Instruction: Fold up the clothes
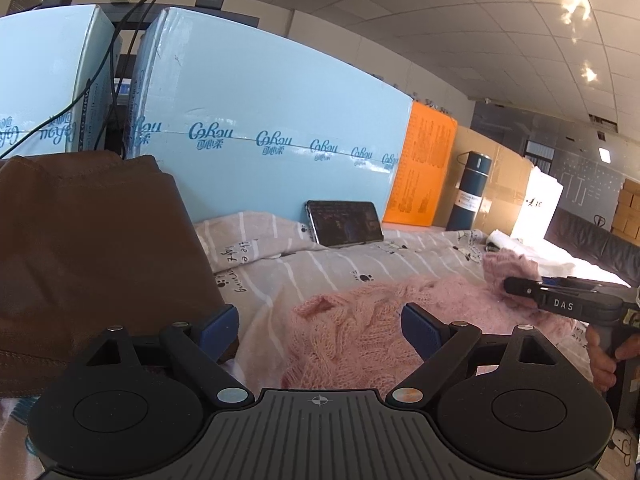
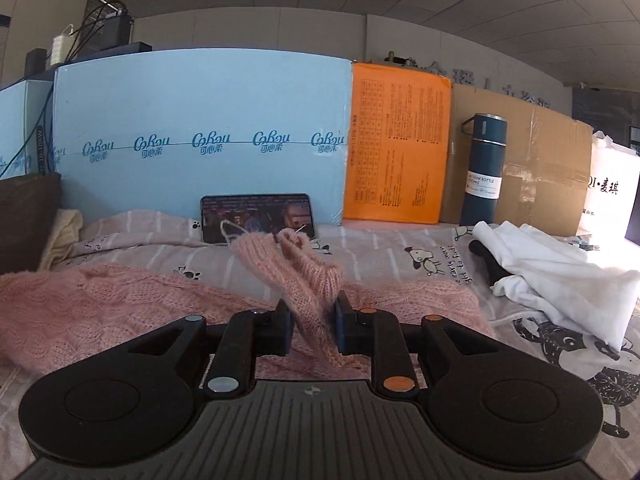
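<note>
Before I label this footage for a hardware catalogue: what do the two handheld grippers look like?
Both are matte black plastic. Each has a ribbed central plate with a small crosshair mark, two round discs beside it, and angled link arms with metal pivot caps, silver on one side and copper on the other. The left gripper and right gripper carry blue finger pads. White "DAS" lettering marks the right gripper's side.

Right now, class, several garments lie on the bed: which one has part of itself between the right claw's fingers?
The fluffy pink cable-knit sweater: its sleeve rises between the right claw. The crumpled white cotton garment lies untouched, farther right.
</note>
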Tool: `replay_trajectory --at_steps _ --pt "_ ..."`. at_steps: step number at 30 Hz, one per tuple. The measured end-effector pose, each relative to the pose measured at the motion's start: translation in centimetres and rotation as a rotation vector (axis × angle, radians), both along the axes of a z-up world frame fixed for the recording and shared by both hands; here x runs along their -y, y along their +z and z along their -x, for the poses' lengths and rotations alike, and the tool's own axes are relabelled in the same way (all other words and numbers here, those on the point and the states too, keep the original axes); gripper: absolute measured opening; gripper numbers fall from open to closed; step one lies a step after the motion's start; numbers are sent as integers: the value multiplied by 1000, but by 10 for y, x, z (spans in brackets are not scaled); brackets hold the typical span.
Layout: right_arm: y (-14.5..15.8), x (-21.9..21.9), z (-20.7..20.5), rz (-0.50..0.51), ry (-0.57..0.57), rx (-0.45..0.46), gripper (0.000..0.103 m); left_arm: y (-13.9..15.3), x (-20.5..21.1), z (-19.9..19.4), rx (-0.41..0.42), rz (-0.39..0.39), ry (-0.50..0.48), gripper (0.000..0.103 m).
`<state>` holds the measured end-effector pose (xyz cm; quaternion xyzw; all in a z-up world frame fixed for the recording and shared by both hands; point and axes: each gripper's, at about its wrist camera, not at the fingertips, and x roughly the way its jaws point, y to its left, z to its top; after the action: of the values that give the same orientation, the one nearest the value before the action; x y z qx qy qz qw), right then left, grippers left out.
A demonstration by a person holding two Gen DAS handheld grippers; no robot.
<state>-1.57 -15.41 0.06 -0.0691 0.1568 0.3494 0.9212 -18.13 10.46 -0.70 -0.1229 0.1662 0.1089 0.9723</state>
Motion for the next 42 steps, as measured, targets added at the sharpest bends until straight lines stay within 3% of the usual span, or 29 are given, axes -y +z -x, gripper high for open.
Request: replay_trajectory --at_steps 1,2,5,9,12,14,16,20,22,24,26,29,31,33,34,35,37,38,42 --pt "-1 -1 4 -9 28 -6 61 0 0 0 -2 1 -2 91" --pt "1 -1 7 -32 60 -6 77 -1 0 -1 -3 2 -3 91" --pt "3 1 15 -73 110 -24 81 -2 0 -2 -10 7 -7 91" --pt "-3 -1 5 -106 178 -198 82 -3 -1 -3 -21 10 -5 91" --pt "-13 -4 -11 -98 160 -304 86 -4 -2 -4 -33 24 -3 91" --pt "-14 3 -19 -155 158 -349 86 -5 -4 -4 -38 41 -6 92" --pt "-9 19 -17 -252 161 -338 86 -6 -6 -4 -40 52 -2 92" --pt "6 64 -8 -464 4 -241 92 -7 -8 -4 -52 68 14 92" --pt "7 82 -7 -520 -192 -207 98 -8 -9 -5 -56 77 15 92" --pt "6 98 -10 -549 -409 -184 98 -8 -9 -5 -62 82 17 92" --pt "1 106 -23 -526 -505 -250 98 -9 -10 -6 -72 85 21 92" --pt "-12 108 -43 -539 -461 -401 98 -10 -13 -8 -93 106 25 92" --pt "-21 100 -52 -516 -429 -478 94 -13 -15 -11 -115 126 23 92" --pt "-28 89 -58 -478 -415 -524 84 -16 -17 -13 -133 146 15 92" --pt "-28 83 -56 -445 -419 -505 74 -18 -17 -15 -139 153 7 92" --pt "-26 79 -53 -414 -428 -477 57 -19 -17 -16 -144 158 -1 92" --pt "-23 75 -46 -401 -400 -436 37 -21 -17 -18 -151 169 -15 92" --pt "-21 74 -41 -401 -385 -411 31 -21 -17 -18 -151 171 -18 92" --pt "2 69 -8 -364 -321 -183 26 -21 -16 -18 -139 184 -42 92"
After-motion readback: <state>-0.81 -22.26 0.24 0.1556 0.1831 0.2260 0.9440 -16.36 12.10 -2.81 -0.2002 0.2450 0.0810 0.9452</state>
